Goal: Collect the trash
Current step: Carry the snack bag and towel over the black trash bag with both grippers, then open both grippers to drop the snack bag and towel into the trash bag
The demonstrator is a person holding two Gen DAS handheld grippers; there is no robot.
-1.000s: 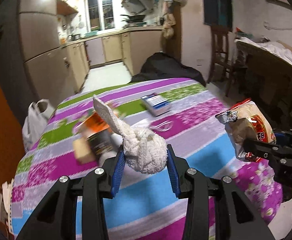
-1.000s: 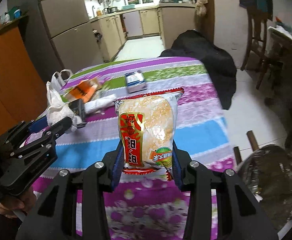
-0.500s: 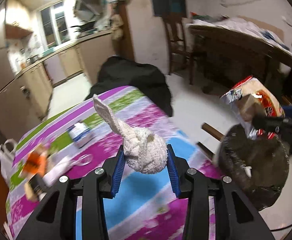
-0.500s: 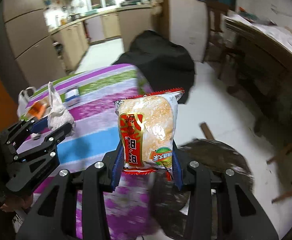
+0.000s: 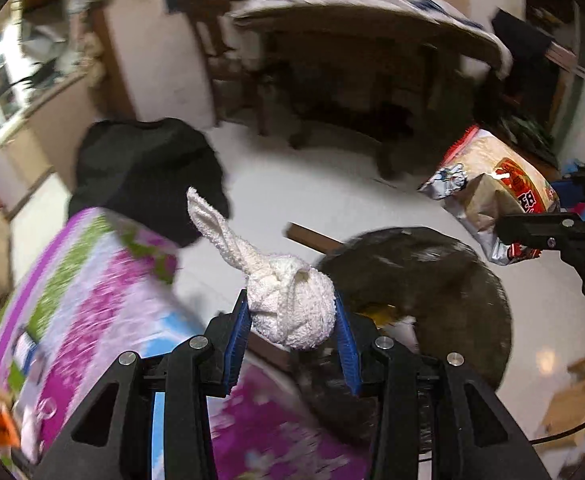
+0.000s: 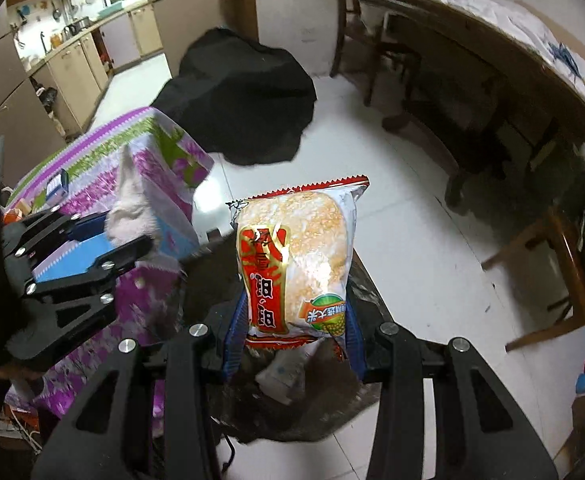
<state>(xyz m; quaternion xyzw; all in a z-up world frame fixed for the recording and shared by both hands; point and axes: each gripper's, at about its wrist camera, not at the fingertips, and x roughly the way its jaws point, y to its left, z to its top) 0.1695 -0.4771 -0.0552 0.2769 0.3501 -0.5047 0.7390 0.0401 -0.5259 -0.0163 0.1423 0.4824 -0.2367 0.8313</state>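
Now | left jaws clamp wadded tissue (image 5: 292,312) | right jaws clamp snack bag (image 6: 296,264)

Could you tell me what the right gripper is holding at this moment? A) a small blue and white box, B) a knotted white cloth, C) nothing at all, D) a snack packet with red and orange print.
D: in the right wrist view the right gripper is closed on the lower part of the snack packet, held above the dark trash bag.
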